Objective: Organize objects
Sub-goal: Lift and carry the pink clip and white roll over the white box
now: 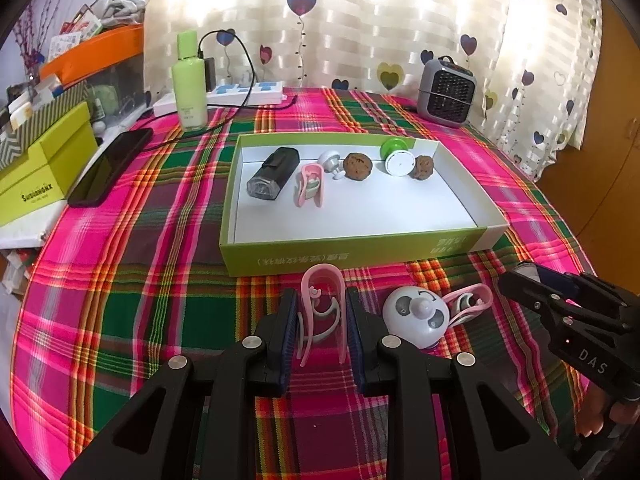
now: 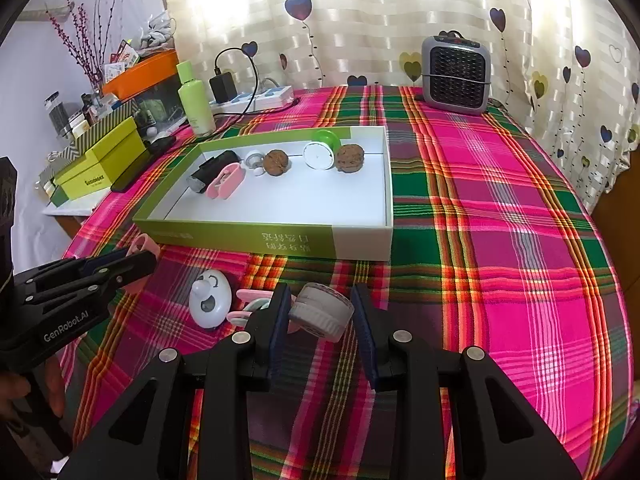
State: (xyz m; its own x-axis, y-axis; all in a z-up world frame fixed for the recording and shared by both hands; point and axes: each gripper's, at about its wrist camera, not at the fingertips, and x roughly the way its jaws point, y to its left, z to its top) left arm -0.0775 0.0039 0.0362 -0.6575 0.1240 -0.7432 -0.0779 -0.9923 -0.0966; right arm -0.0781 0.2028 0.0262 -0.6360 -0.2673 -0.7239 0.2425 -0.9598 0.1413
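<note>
Nearest in the left wrist view, the left gripper (image 1: 322,320) is closed on a pink clip (image 1: 322,312), its two pads pressing the clip's long outer arms while the rounded bend points away toward twelve o'clock. The clip looks like thin, springy plastic: light, a little slick, and likely to flex or twist if squeezed hard, so the flat outer arms seem the right place to hold it (the inner white curl looks too flimsy to bear a pinch).

In the right wrist view, the right gripper (image 2: 322,320) has its jaws around a small grey round case (image 2: 322,312) with a ribbed side. The left pad touches it, but a sliver of gap seems to show at the right pad, so I cannot tell whether the grip is firm. It looks rigid and light; the ribbed rim should resist slipping, and a hold across its widest part would suit it best.

Just beyond, at about ten o'clock of the right gripper, a white round toy with a smiling face (image 2: 210,300) lies on the plaid tablecloth (image 2: 520,240), with a second pink clip (image 1: 468,302) touching it. The toy's smooth dome looks slippery.

Farther off at twelve o'clock sits the green-sided box (image 1: 352,252), open, holding a black case (image 1: 274,174), another pink clip (image 1: 308,186), two brown walnuts (image 1: 358,166) and a green-and-white disc (image 1: 396,160), with bare floor left at its near side.
</note>
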